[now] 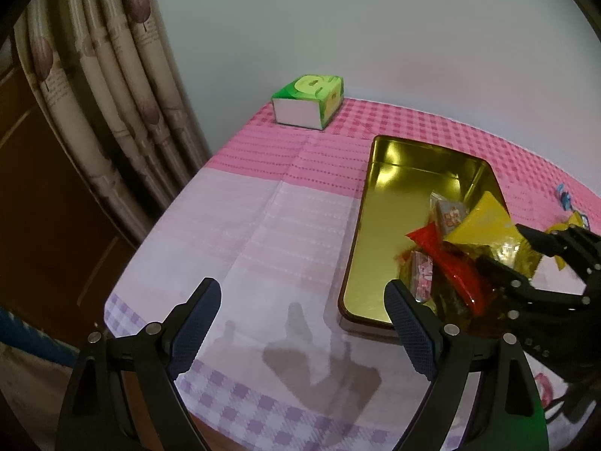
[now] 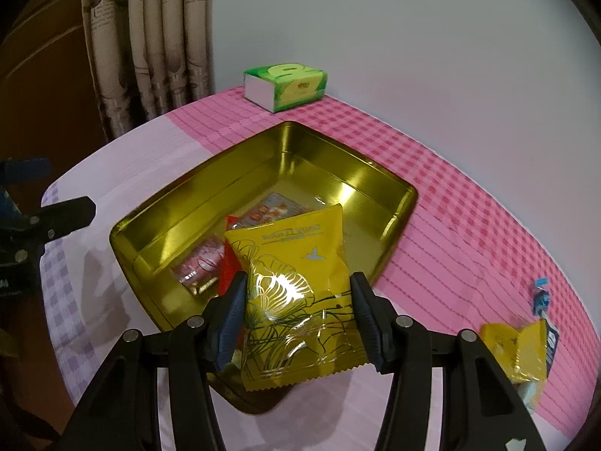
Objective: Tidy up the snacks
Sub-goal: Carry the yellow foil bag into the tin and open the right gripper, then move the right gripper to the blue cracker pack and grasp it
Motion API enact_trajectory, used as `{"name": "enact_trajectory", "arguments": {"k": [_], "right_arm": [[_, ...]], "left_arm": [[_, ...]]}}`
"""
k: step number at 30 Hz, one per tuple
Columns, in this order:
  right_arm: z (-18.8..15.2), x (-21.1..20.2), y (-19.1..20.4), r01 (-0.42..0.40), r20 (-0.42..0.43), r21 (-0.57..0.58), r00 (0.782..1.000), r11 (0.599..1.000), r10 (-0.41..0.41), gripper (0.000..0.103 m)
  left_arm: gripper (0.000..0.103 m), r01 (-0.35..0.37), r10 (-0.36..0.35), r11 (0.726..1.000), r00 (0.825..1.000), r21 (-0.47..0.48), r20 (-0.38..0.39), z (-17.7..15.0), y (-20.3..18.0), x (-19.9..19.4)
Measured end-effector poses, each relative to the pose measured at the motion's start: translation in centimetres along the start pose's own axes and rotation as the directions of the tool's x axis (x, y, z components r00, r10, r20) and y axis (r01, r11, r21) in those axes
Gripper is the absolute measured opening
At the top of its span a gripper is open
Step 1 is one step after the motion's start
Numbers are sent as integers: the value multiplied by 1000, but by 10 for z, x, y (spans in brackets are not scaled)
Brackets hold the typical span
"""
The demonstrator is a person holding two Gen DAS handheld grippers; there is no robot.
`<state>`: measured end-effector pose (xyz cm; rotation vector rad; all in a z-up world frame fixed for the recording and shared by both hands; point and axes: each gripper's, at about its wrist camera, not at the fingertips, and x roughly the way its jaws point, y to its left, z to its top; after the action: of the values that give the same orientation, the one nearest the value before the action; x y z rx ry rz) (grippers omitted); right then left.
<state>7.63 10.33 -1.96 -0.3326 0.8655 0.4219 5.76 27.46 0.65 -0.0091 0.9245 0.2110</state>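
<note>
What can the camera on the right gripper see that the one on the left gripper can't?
Only the right wrist view shows the gold leaf print on the yellow snack packet clamped in the right hand-held gripper, and another yellow packet clearly. Only the left wrist view shows the left hand-held gripper open and empty over the tablecloth. Both show the gold tin and the green tissue box.

My yellow packet [image 2: 296,293] hides most of the red wrapper [image 2: 228,267] and part of the tin [image 2: 263,173] floor. Its lettering is too small to read. 1 more packet [image 2: 526,353] lies blurred (edge distortion) by the small blue thing [image 2: 540,295].
</note>
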Motion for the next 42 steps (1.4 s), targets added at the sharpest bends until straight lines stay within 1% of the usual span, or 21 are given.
{"name": "enact_trajectory", "arguments": {"k": [2,6,9,12,23,27,30,34,36,39,42], "right_arm": [[4,4,2,-10,5,6,1000,1000,10,50],[9,10,9,-30,6,10,1000,1000,30,50],[10,13,13,-35,9,13,999,999,35,51],[9,16,15,-59,4,25,998,998,58,51],[8,14,18,-63,7,30,998,998,63,56],[8,9,18,-65,24,36,998,997,64,66],[8,1,15,-65,48,44,997,997,63,69],[6,-11,4,-60,72,71,996,996,55,69],[2,-21,-8,-54,89,94,995,994,45,70],[-6,-32,-28,-21,105,125,994,992,8,70],[-19,-42,-60,38,104,176,993,984,-57,70]], "left_arm": [[89,5,-5,1000,1000,-4,0,0,0,0],[89,-7,7,1000,1000,2,1,0,-1,1],[89,-4,4,1000,1000,-8,-5,1,0,3],[89,3,-3,1000,1000,-17,-6,1,1,2],[89,-4,4,1000,1000,2,1,0,-3,0],[89,-4,4,1000,1000,4,1,0,-4,0],[89,-6,6,1000,1000,6,2,0,-4,0],[89,-11,11,1000,1000,15,7,0,-5,0],[89,-15,14,1000,1000,17,6,0,-5,0],[89,-10,10,1000,1000,14,6,1,-5,0],[89,-12,12,1000,1000,14,6,1,-5,0]]}}
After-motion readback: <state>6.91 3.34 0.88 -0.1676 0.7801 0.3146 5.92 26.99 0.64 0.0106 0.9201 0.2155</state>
